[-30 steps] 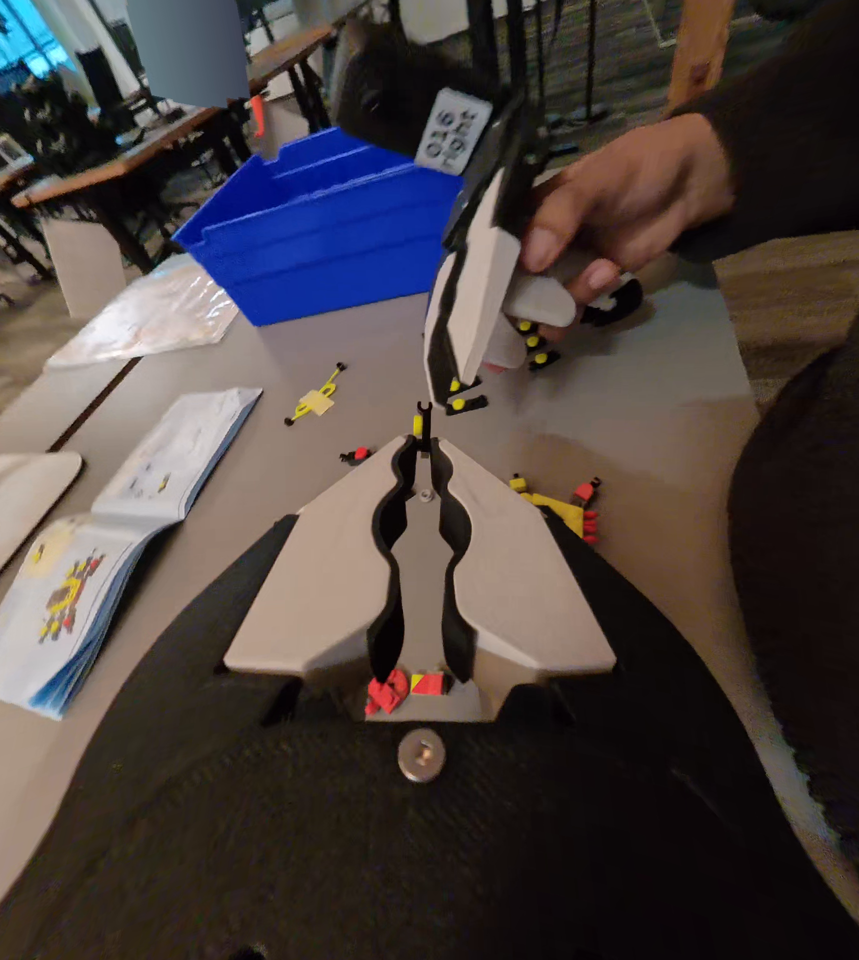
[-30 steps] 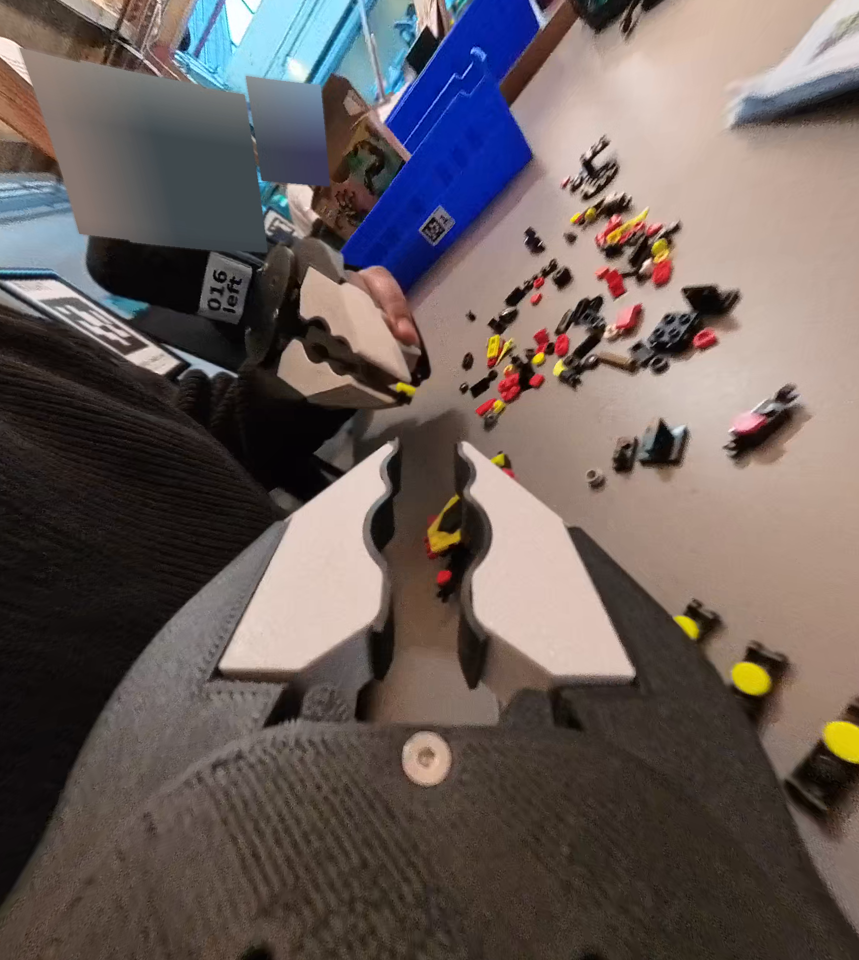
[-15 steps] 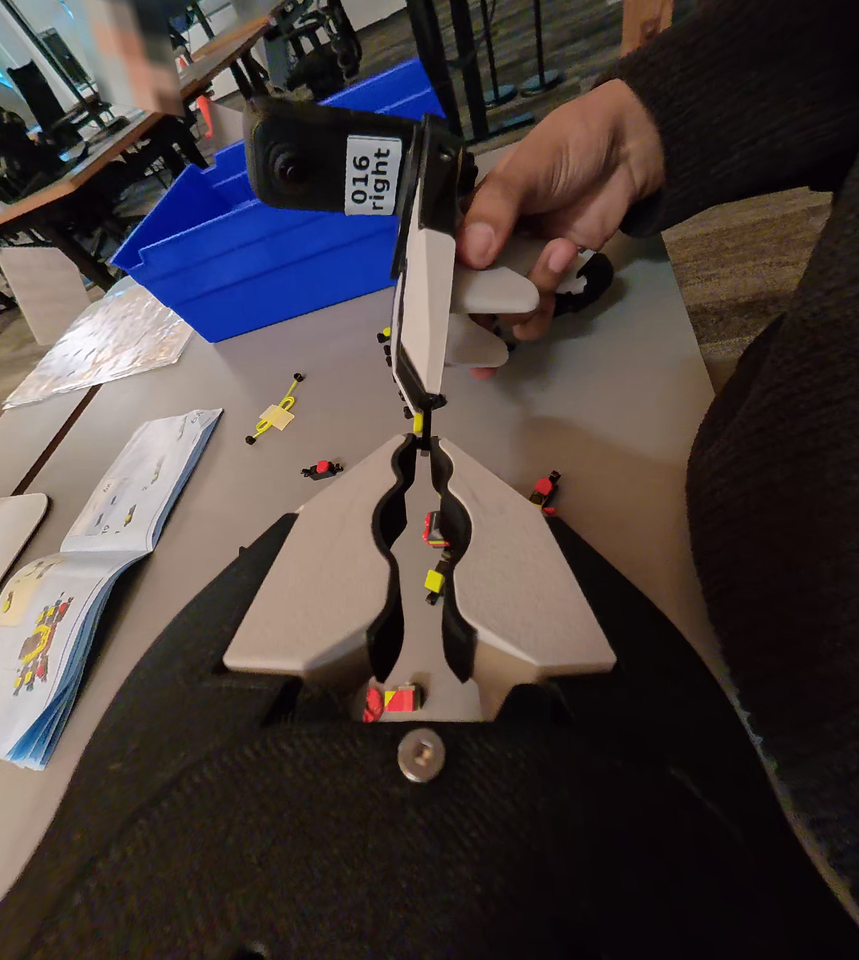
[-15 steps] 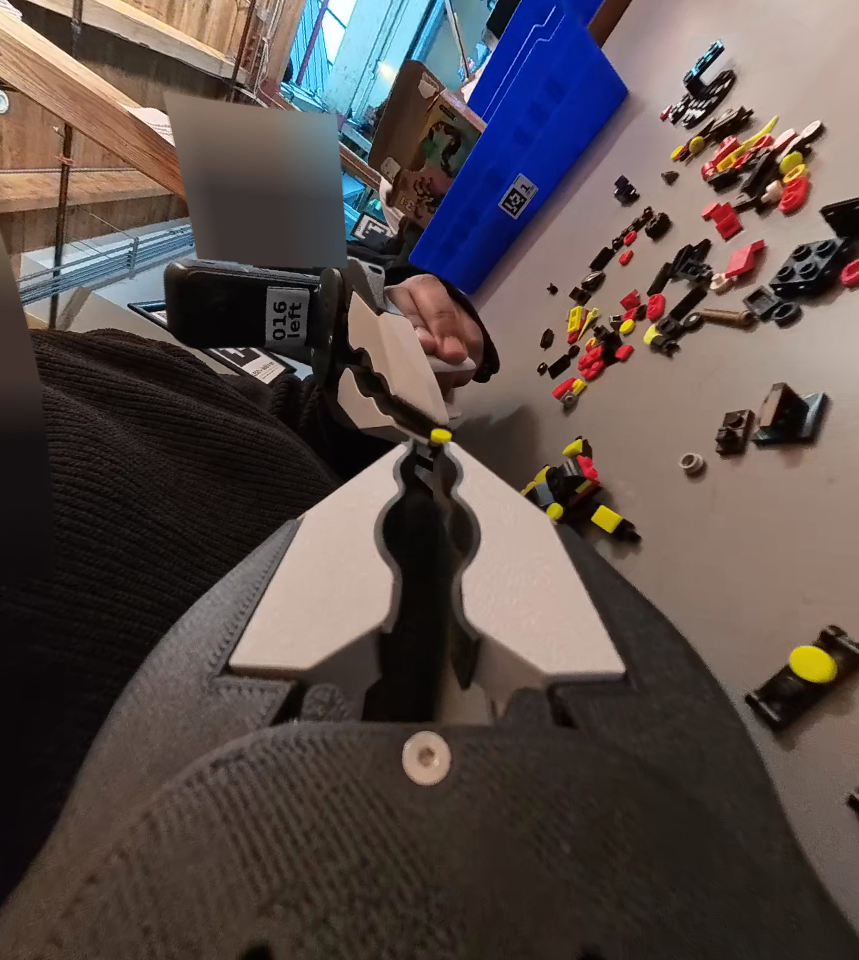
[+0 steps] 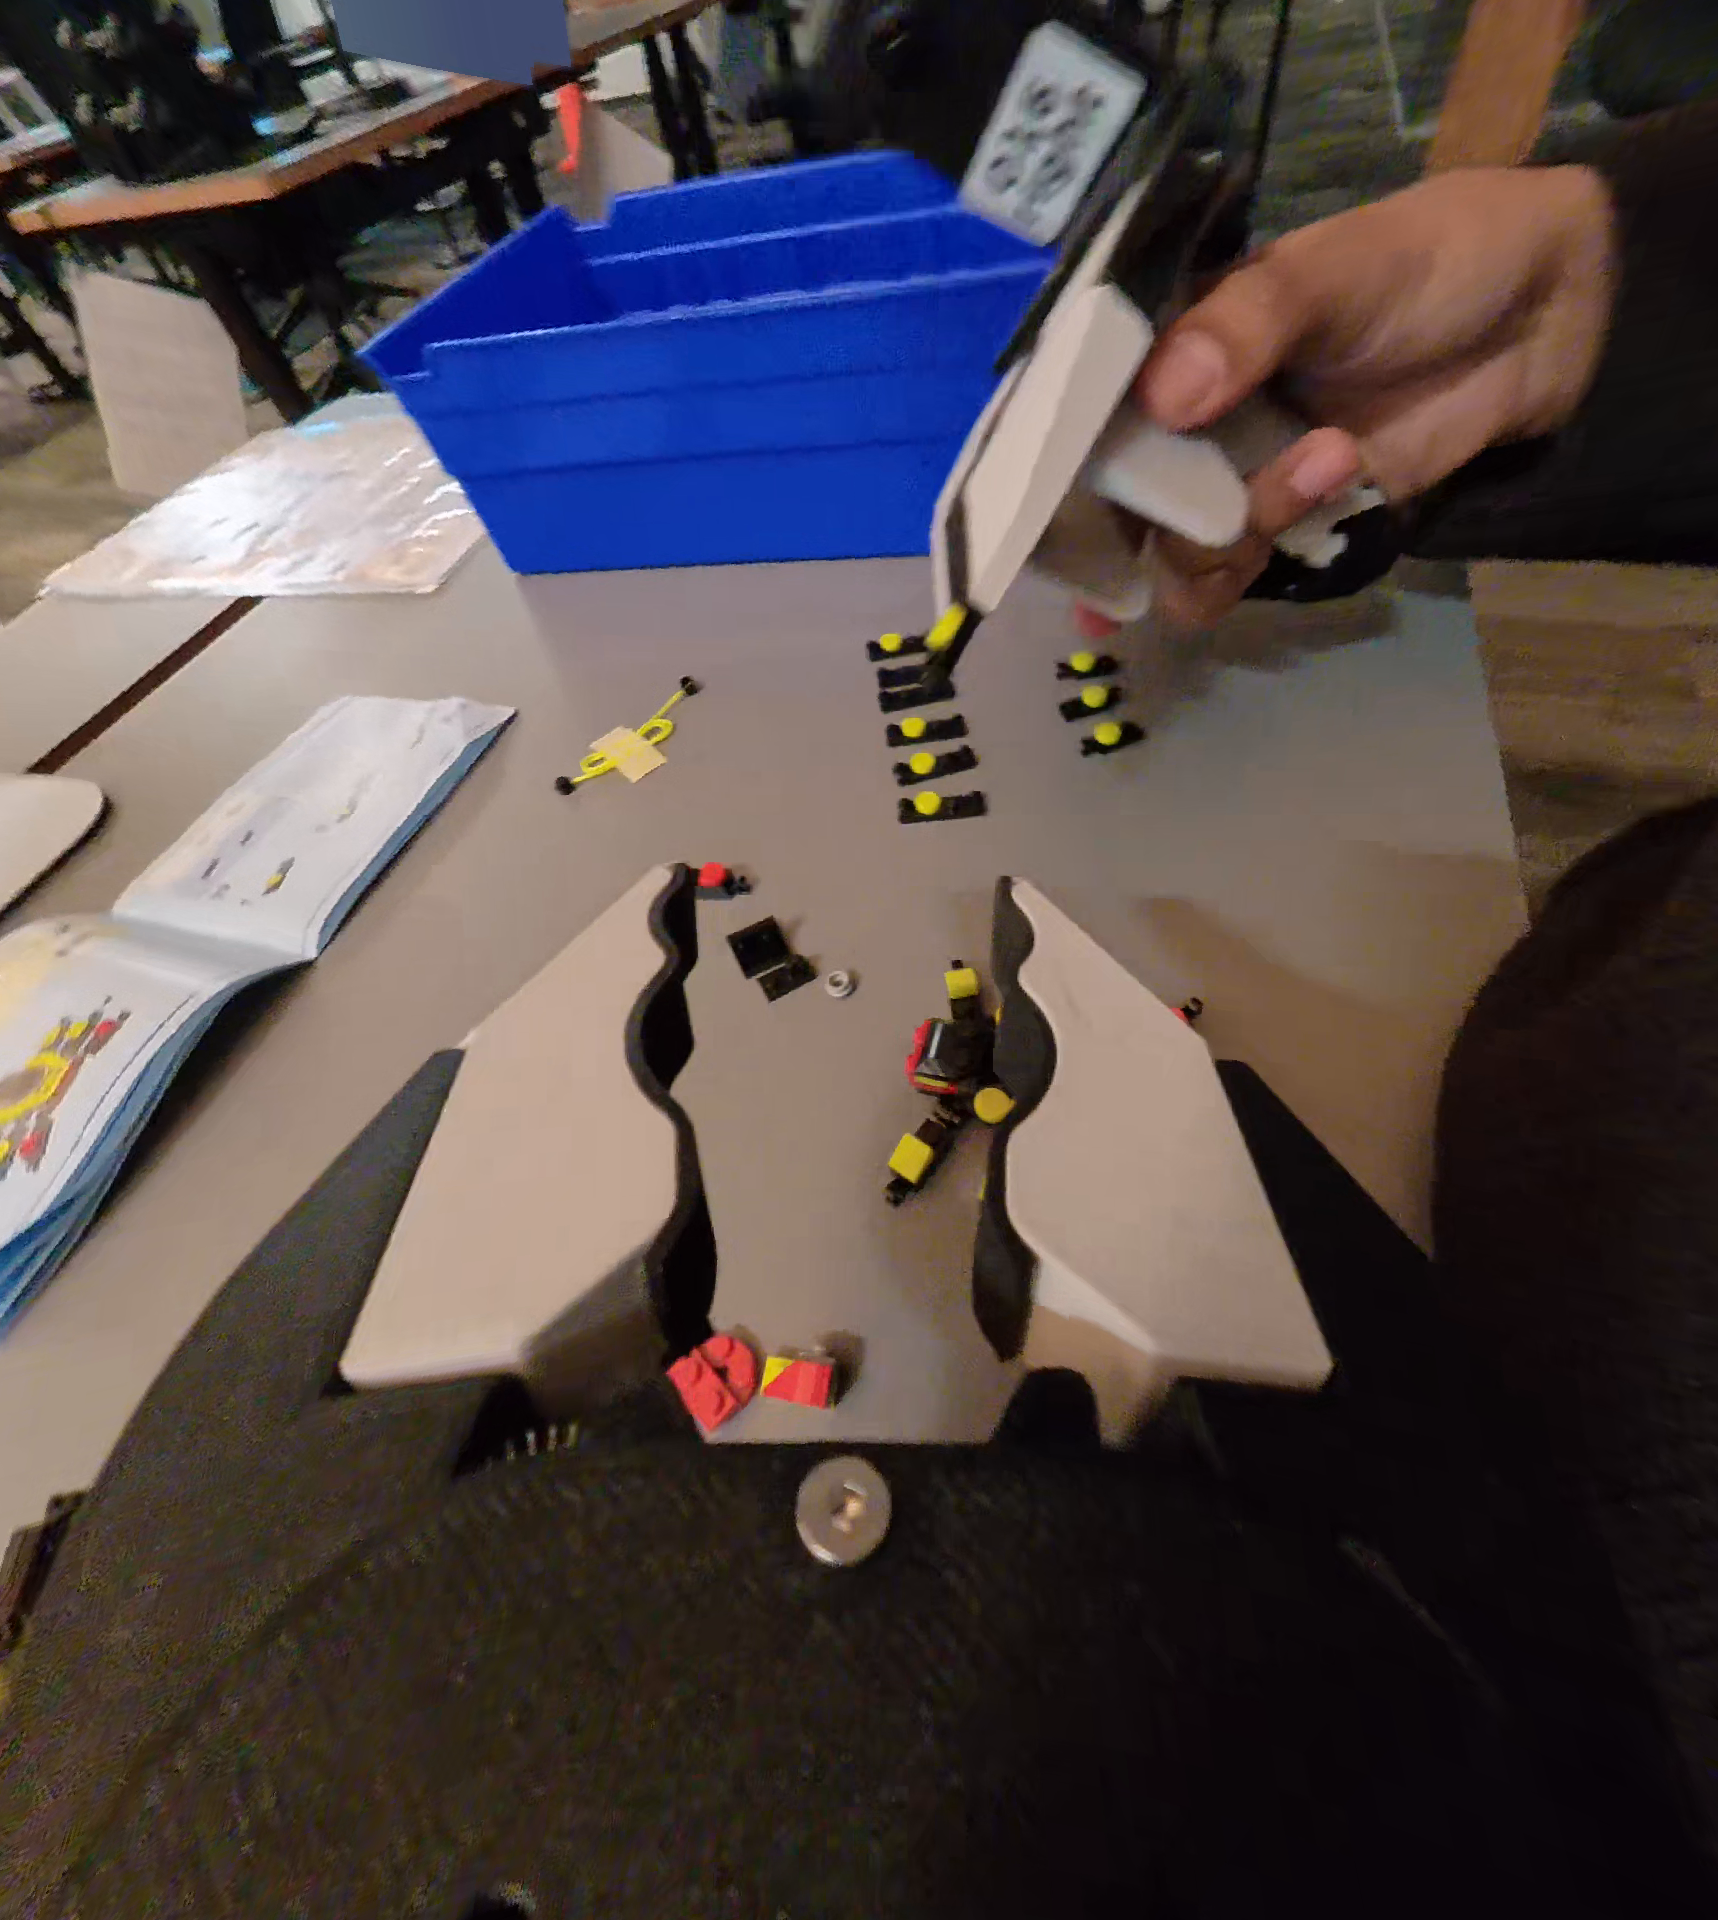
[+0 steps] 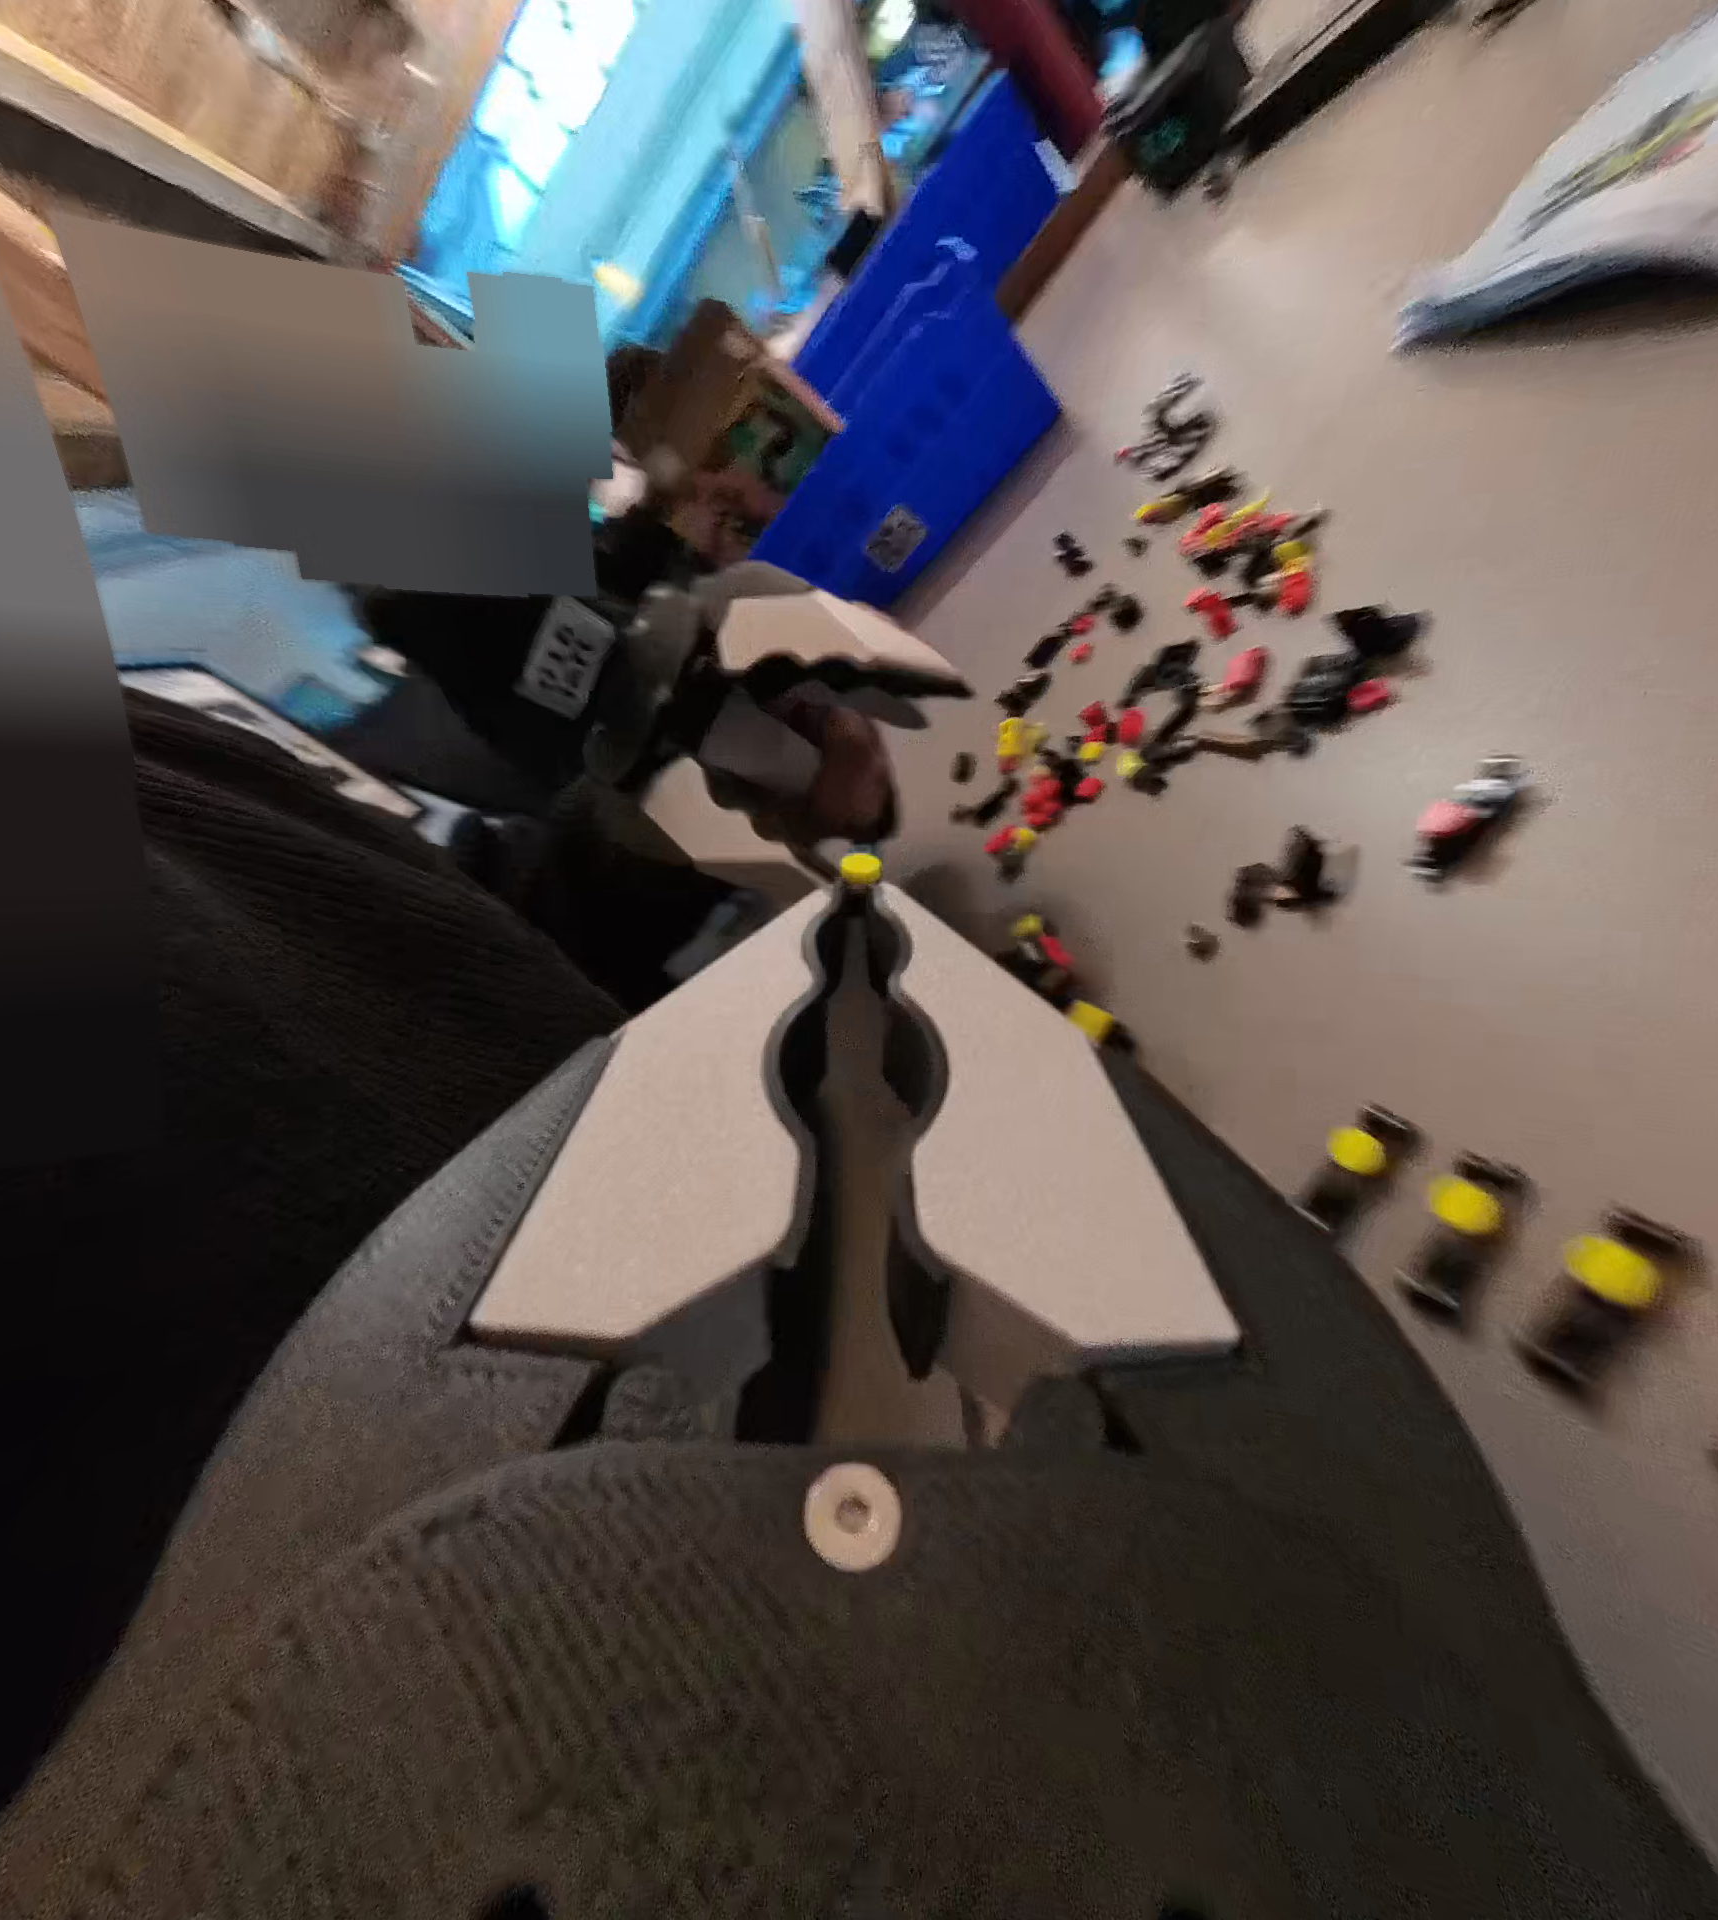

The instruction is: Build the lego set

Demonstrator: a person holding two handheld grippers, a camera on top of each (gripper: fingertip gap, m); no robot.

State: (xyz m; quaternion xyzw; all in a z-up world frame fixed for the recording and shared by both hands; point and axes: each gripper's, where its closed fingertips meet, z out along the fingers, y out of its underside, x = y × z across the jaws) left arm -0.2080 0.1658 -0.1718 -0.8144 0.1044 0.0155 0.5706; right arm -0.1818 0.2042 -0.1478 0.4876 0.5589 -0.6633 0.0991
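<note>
My right gripper (image 5: 950,634) pinches a tiny, light, rigid black-and-yellow piece (image 6: 857,871) by its thin edges, just short of the blue bin (image 5: 730,384), while my left gripper (image 5: 839,1049) hangs spread, empty.

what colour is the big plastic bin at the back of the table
Blue; the big plastic bin shows best in the left wrist view.

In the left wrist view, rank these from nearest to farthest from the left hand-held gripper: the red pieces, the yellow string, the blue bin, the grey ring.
1. Red pieces: at the base of the left hand-held gripper, between its open fingers.
2. Grey ring: on the table near the fingertips.
3. Yellow string: beyond the tips, to the left.
4. Blue bin: at the table's far end.
</note>
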